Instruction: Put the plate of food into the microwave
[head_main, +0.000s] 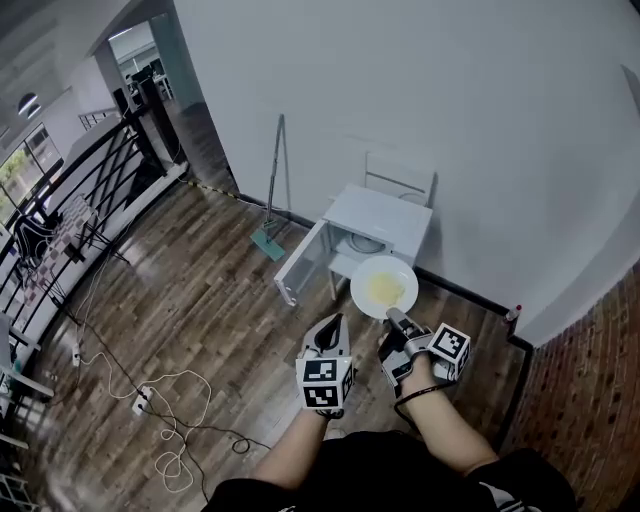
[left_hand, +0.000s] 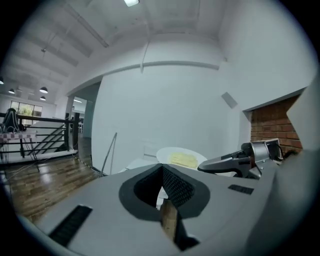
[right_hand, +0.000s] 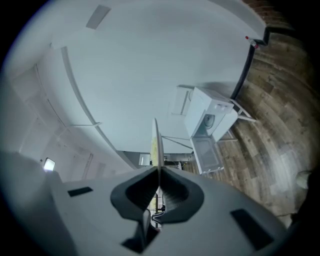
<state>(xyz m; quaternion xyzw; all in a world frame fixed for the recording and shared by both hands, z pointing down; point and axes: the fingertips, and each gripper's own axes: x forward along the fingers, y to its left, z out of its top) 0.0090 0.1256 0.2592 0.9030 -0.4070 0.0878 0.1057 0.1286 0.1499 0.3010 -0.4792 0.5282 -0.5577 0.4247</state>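
A white plate (head_main: 384, 287) with yellow food hangs in the air just in front of the white microwave (head_main: 385, 222), whose door (head_main: 300, 262) swings open to the left. My right gripper (head_main: 395, 317) is shut on the plate's near rim. In the right gripper view the plate (right_hand: 156, 145) shows edge-on between the pads, with the microwave (right_hand: 210, 112) beyond it. My left gripper (head_main: 333, 322) is shut and empty, to the left of the plate and just nearer to me. The left gripper view shows the plate (left_hand: 180, 156) ahead and the right gripper (left_hand: 235, 161) beside it.
The microwave sits low by the white wall with a white chair (head_main: 400, 180) behind it. A floor wiper (head_main: 272, 200) leans on the wall to the left. Cables and a power strip (head_main: 142, 400) lie on the wooden floor. A black railing (head_main: 90, 180) stands at left, a brick wall (head_main: 590, 400) at right.
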